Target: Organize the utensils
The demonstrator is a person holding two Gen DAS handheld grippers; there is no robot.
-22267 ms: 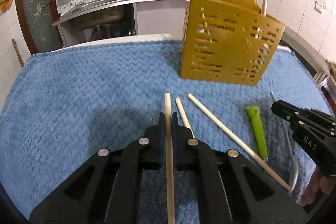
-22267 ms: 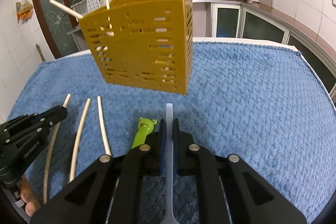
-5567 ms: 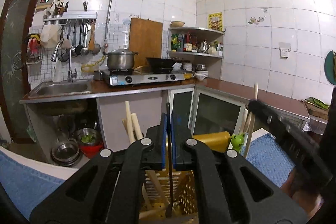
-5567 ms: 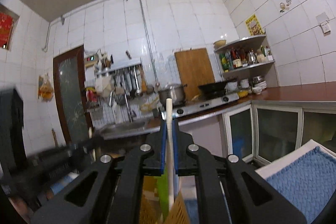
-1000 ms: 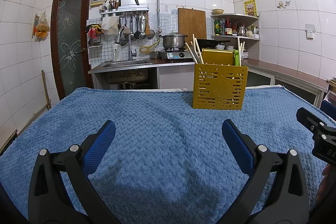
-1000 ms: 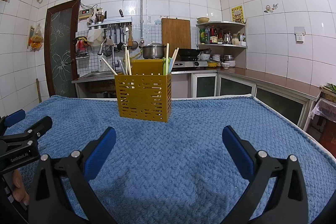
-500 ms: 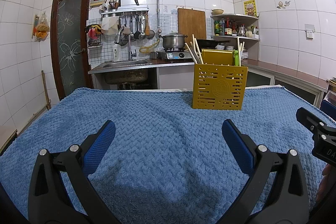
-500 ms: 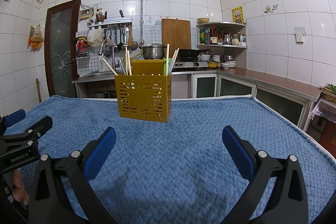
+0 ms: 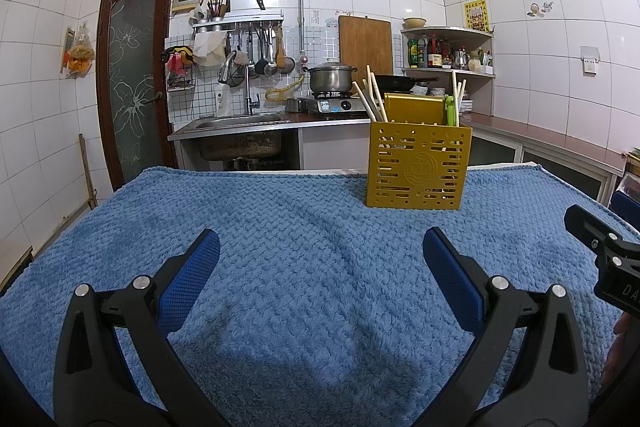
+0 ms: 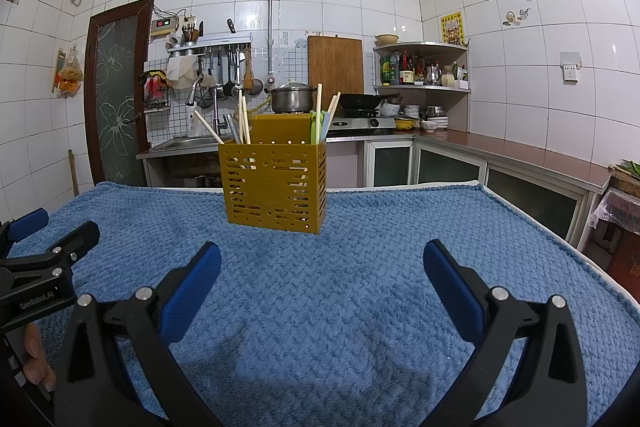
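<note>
The yellow perforated utensil holder (image 9: 418,167) stands upright on the blue towel (image 9: 280,247), holding wooden chopsticks (image 9: 370,99) at its left end and a green frog-topped utensil (image 9: 450,111) with more sticks at its right. In front of the holder, the left gripper (image 9: 320,263) and right gripper (image 10: 322,267) both hover with jaws spread wide, holding nothing

Blanket (image 9: 280,227): blue cloth, plush, ribbed weave. Utensil holder (image 9: 418,167): mustard plastic, perforated, matt (faint sheen). Chopsticks (image 10: 244,119): pale wood, smooth. Left gripper (image 9: 320,267) and right gripper (image 10: 322,269): black matt plastic, blue pads (image 9: 188,283) were finely textured.
</note>
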